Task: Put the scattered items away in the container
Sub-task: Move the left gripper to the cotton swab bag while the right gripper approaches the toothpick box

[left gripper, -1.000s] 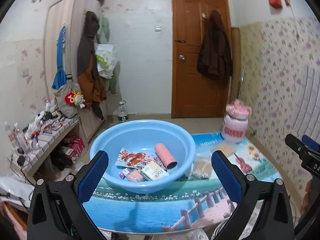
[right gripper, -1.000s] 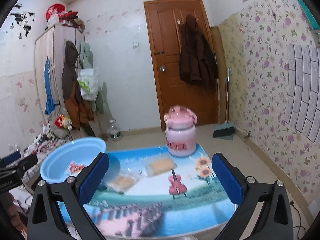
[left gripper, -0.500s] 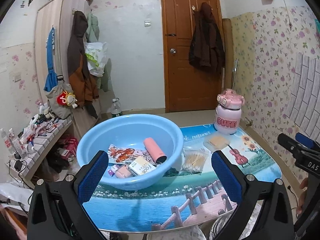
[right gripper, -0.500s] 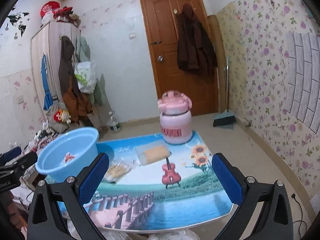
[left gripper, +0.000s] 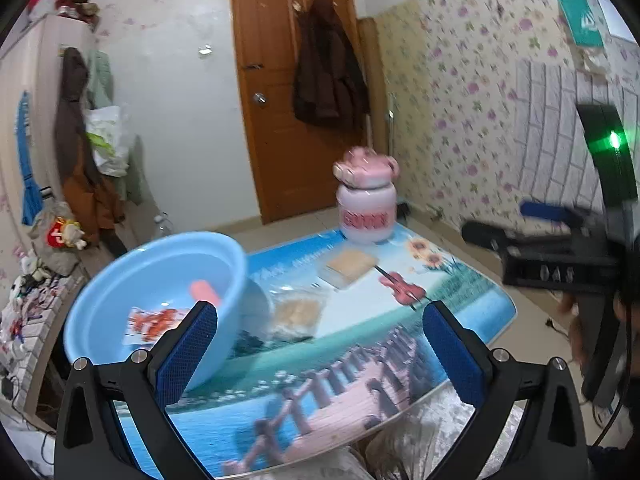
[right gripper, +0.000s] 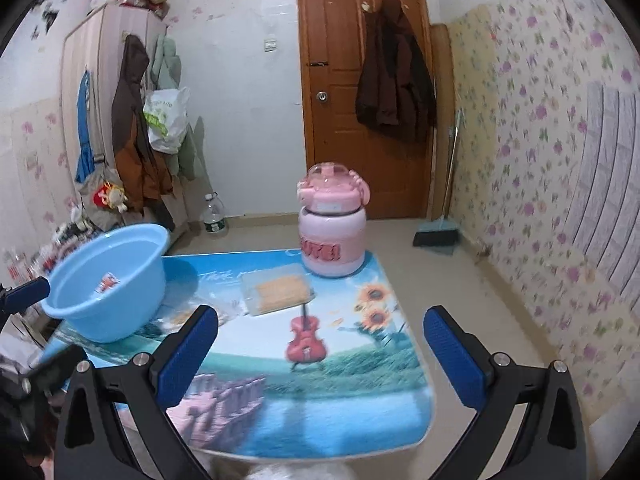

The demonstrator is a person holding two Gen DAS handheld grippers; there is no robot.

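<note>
On the scenic-print table (right gripper: 340, 412) | two clear packets of tan contents: flat pack (right gripper: 280, 289) beside pink jar (right gripper: 332, 240), crumpled bag (left gripper: 298, 312) just beside blue basin (left gripper: 160, 280) | basin holds pink tube (left gripper: 205, 291), red-printed packet (left gripper: 154, 320) | left gripper (left gripper: 320, 352) and right gripper (right gripper: 320, 356) spread wide, empty
</note>
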